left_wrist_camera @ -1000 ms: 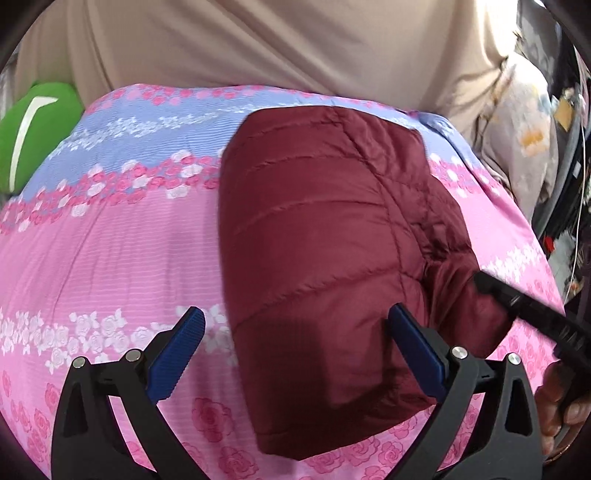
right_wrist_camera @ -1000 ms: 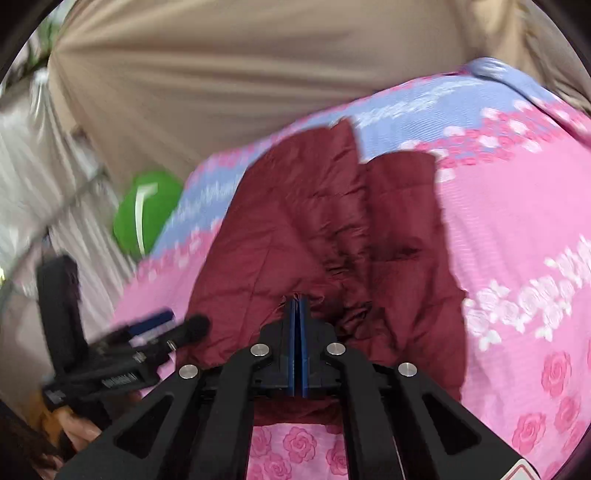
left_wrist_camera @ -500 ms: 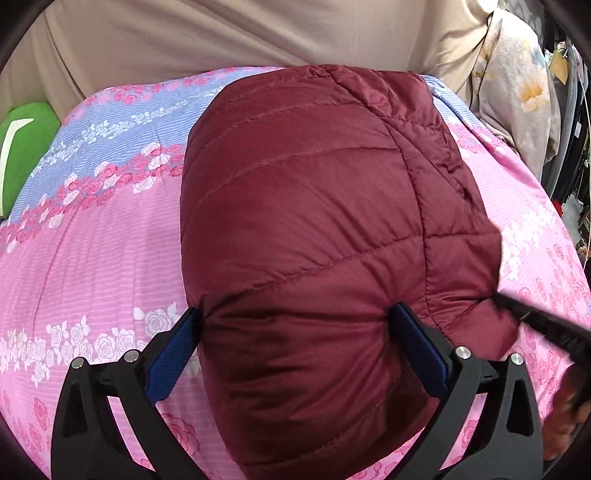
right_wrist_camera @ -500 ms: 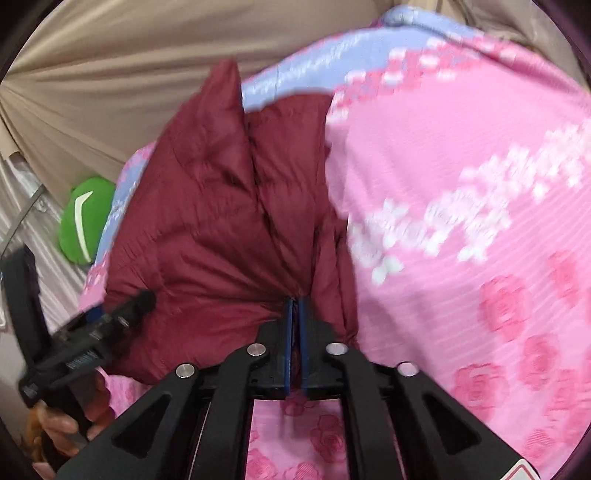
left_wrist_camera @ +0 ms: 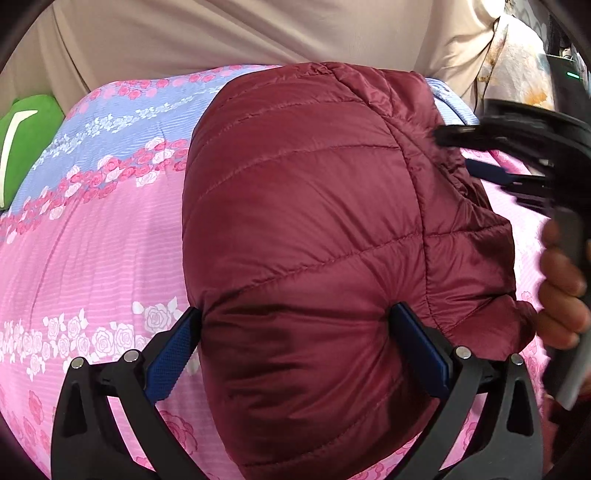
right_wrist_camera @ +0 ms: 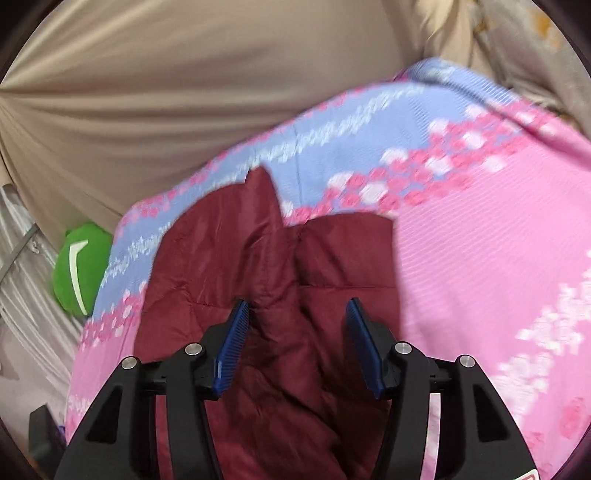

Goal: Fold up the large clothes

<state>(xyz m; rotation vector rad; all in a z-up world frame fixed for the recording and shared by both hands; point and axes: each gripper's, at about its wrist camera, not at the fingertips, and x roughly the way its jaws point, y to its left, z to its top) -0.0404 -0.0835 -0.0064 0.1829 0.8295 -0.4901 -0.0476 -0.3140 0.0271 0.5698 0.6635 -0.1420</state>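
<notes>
A dark red quilted puffer jacket (left_wrist_camera: 314, 229) lies folded on a pink and blue flowered bedsheet (left_wrist_camera: 96, 236). My left gripper (left_wrist_camera: 295, 347) is open, with its blue pads on either side of the jacket's near end. My right gripper (right_wrist_camera: 295, 339) is open over the jacket (right_wrist_camera: 266, 258), with a raised fold of fabric between the pads. In the left wrist view the right gripper (left_wrist_camera: 491, 158) is blurred at the jacket's far right edge, held by a hand (left_wrist_camera: 561, 288).
A beige curtain (left_wrist_camera: 229, 33) hangs behind the bed. A green cushion (left_wrist_camera: 26, 140) lies at the bed's far left and also shows in the right wrist view (right_wrist_camera: 79, 269). Pale flowered cloth (left_wrist_camera: 517, 66) hangs at the far right.
My right gripper opened, letting go of the jacket fabric, and moved toward the jacket's far end. My left gripper stayed open and closed in around the jacket's near end.
</notes>
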